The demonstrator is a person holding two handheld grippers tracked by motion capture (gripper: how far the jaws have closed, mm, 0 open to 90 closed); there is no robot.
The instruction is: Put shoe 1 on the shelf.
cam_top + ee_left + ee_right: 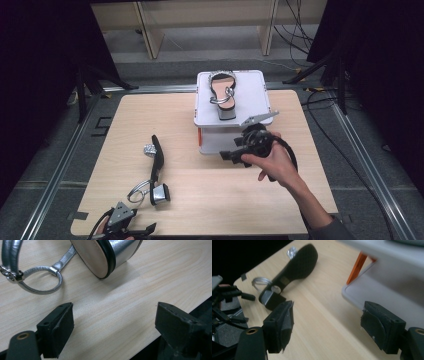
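One silver sandal [222, 95] is carried on the lidded white box [255, 97], the other sandal [157, 167] is laid on its side on the wooden bench [210, 200] between dark curtains, and both the left claw [131, 231] and the right claw [231, 156] are held apart, empty.

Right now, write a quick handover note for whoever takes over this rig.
Left tool: open, empty, at the table's near edge, facing the block heel of the silver heeled sandal lying on its side on the wooden table.
Right tool: open, empty, in front of the white lidded storage box.
Done: matching silver sandal sits on the box lid.
Left: likely placing the table sandal beside it.
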